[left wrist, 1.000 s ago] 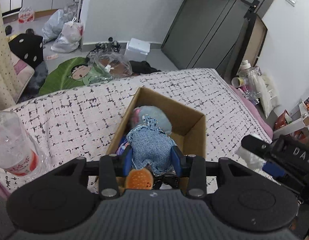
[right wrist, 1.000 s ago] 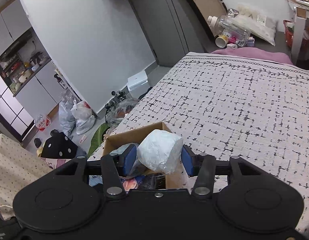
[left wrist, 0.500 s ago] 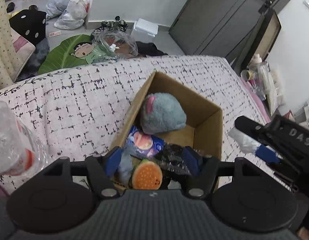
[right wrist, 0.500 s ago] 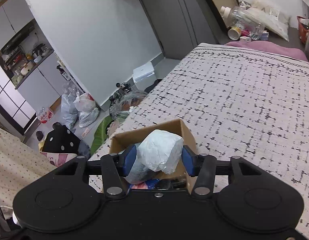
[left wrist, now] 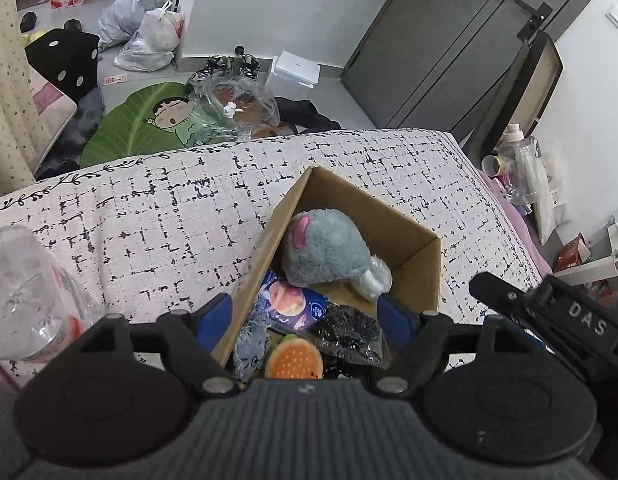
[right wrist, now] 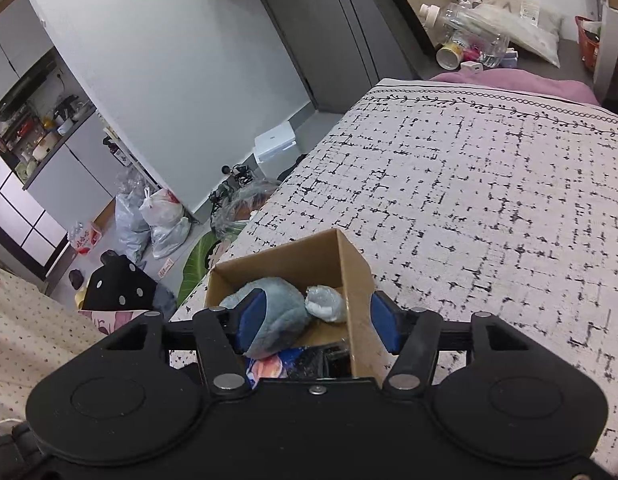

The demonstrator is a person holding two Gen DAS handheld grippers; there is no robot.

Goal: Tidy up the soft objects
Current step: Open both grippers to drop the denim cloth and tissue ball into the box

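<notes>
Both tongs, left [left wrist: 305, 316] and right [right wrist: 317, 324], hang apart and empty over the box [left wrist: 413, 236] on the bed [left wrist: 149, 220], plush [left wrist: 325, 248] and wad [right wrist: 327, 302] inside, so next I'd guess hunt for leftover softies.

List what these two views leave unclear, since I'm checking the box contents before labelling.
- Left wrist view: the near end of the brown cardboard box is hidden by the left tool; the crumpled blue denim item is mostly covered.
- Right wrist view: the right tool hides part of the grey plush toy and everything below it.
- The clear plastic bottle is cut off by the left edge.
</notes>
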